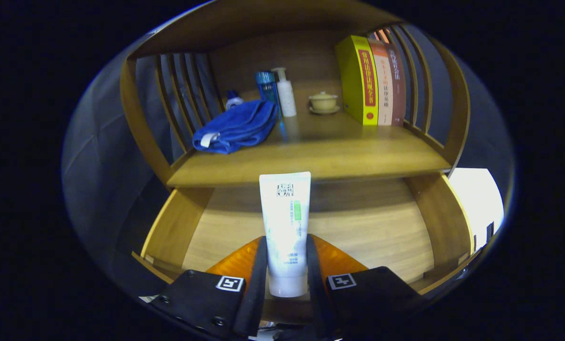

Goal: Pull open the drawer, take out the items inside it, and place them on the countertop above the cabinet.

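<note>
A: What are the fingers at?

B: The gripper (286, 265) at the bottom centre of the frame is clenched on a white tube (285, 222). Both fingers press its sides, near the cap end, which points down toward the camera. The flat crimped end stands up in the middle of the frame.

A: And where is the tube against the furniture?

B: It is held over the open drawer (358, 227), whose bare wooden floor spreads across the lower half of the frame behind the tube. The tube's top edge overlaps the front edge of the countertop (339, 156) just above.

A: What sits on the countertop?

B: At centre left, a folded blue towel (235, 127). Behind it, a small bottle (233, 99) that I can barely make out, then a blue bottle (266, 87) and a white pump bottle (285, 97) side by side near the top centre. To their right a small lidded cup (323, 102) on a saucer. At upper right, three books (372, 80) stand upright against the slatted side rail (420, 80).

A: Is the tube touching the drawer?

B: I cannot tell.
</note>
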The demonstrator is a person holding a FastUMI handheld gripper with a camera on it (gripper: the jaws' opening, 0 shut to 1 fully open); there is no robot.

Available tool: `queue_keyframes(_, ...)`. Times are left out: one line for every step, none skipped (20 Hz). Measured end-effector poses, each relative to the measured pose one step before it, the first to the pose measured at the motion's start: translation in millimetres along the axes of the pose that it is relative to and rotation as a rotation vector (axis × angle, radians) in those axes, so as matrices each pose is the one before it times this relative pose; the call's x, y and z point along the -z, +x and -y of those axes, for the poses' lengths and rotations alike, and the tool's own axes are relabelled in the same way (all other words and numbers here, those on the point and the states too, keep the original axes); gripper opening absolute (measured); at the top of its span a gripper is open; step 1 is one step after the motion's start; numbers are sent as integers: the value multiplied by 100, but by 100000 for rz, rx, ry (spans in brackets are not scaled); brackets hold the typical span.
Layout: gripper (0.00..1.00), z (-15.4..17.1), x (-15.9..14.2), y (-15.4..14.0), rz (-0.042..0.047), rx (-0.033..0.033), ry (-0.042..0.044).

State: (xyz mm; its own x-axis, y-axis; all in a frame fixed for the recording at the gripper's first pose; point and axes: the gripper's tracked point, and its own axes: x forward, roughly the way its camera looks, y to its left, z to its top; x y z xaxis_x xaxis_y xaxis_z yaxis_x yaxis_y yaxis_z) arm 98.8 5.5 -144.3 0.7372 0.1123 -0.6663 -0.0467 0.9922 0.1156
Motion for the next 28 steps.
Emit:
queue_keyframes(51,138,-724,184,1822,1225,-2748)
queue_keyframes(51,4,-863,5,2656,623,-1501)
queue_keyframes(51,-147,-631,289,1890,57,-723)
queue_keyframes(50,-142,-594,521,1996,56,-59)
queue_keyframes(50,-28,-37,328,187,-317,-66)
queue_keyframes(51,-174,-1,288,260,-660,1175)
queue_keyframes(51,-347,133,93,-84,-1277,1405)
queue_keyframes(51,-101,410,260,-520,-893,1683)
queue_keyframes(51,-61,188,87,64,-475,1613)
queue_keyframes(51,94,77,-207,102,-267,1063)
queue_keyframes(51,96,-89,-65,673,-128,820)
queue_keyframes(51,89,-43,-165,347,147,147)
queue_keyframes(51,195,-44,-155,4,85,-254)
queue_keyframes(50,-368,-235,-226,303,-1476,2824)
queue_keyframes(51,-657,-518,-115,686,-2734,4337)
queue_keyframes(51,-171,-873,-170,1052,-1336,3100)
queue_keyframes(51,127,-697,-230,711,-84,440)
queue_keyframes(51,92,-969,-157,1466,262,-449)
queue_keyframes(50,-128,-1064,-15,1413,581,-441)
queue_keyframes(50,-74,-1156,77,1372,234,-123)
queue_keyframes(50,-172,-1108,70,1240,-64,191)
queue_keyframes(50,-127,-1130,417,902,326,413)
queue_keyframes(50,122,-1041,455,337,574,-342)
queue_keyframes(50,139,-1088,609,135,456,-866)
queue_keyframes(50,180,-807,766,-354,1035,-727)
queue_keyframes(50,299,-429,810,-1281,1361,-888)
queue_keyframes(50,81,-319,907,-565,777,-683)
queue_keyframes(50,223,-13,899,-1354,1051,-361)
